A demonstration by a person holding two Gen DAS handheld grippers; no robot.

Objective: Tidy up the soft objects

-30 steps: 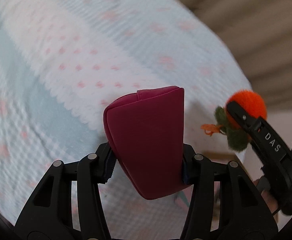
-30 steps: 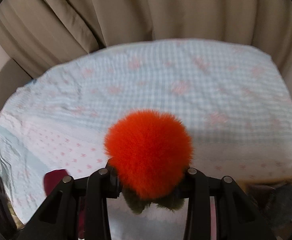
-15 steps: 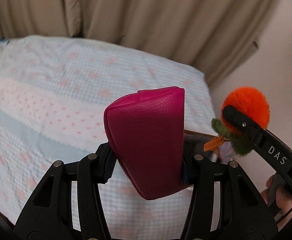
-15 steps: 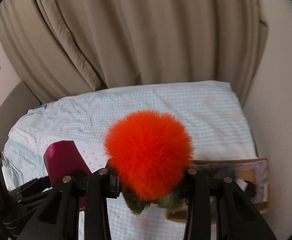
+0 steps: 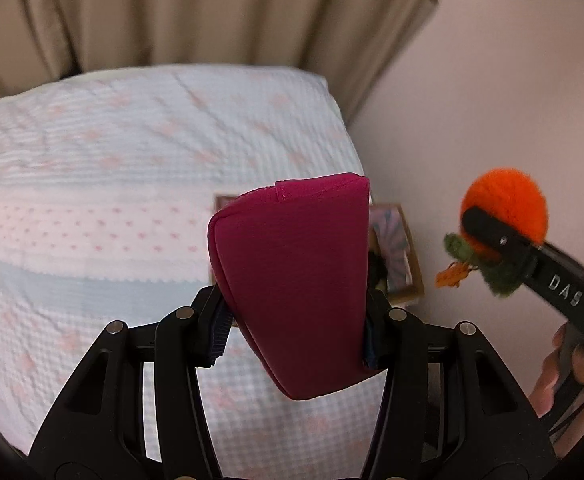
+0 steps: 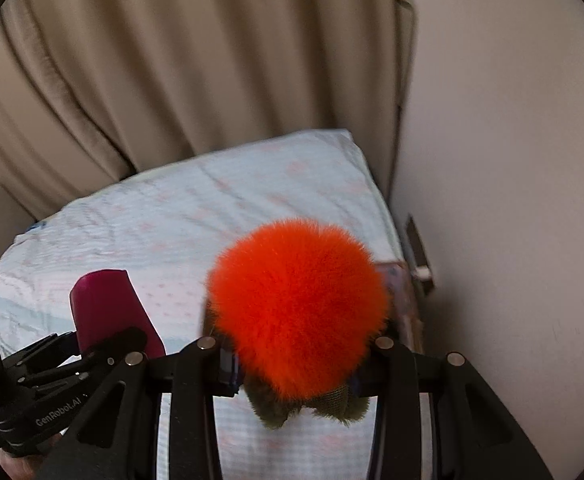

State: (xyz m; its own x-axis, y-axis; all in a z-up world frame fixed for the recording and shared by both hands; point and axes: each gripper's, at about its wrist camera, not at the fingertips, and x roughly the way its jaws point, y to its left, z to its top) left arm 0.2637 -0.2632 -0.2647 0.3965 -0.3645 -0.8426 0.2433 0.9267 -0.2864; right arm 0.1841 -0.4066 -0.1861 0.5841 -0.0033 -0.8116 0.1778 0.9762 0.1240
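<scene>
My left gripper (image 5: 292,320) is shut on a magenta soft pouch (image 5: 296,280) and holds it upright above the bed. The pouch also shows in the right wrist view (image 6: 110,312). My right gripper (image 6: 296,360) is shut on a fluffy orange plush toy with green leaves (image 6: 298,316). In the left wrist view the plush (image 5: 506,212) is held in the air to the right of the pouch, in front of the wall. A box with a colourful lining (image 5: 396,256) stands at the bed's right edge, mostly hidden behind the pouch.
The bed (image 5: 112,184) has a pale blue checked cover with pink dots. Beige curtains (image 6: 172,80) hang behind it. A plain wall (image 6: 512,200) runs along the right side. The box edge (image 6: 404,300) shows behind the plush.
Both grippers have lifted and swung right with their objects. The view went from the bed surface to the bed's right edge, the box and the wall.
</scene>
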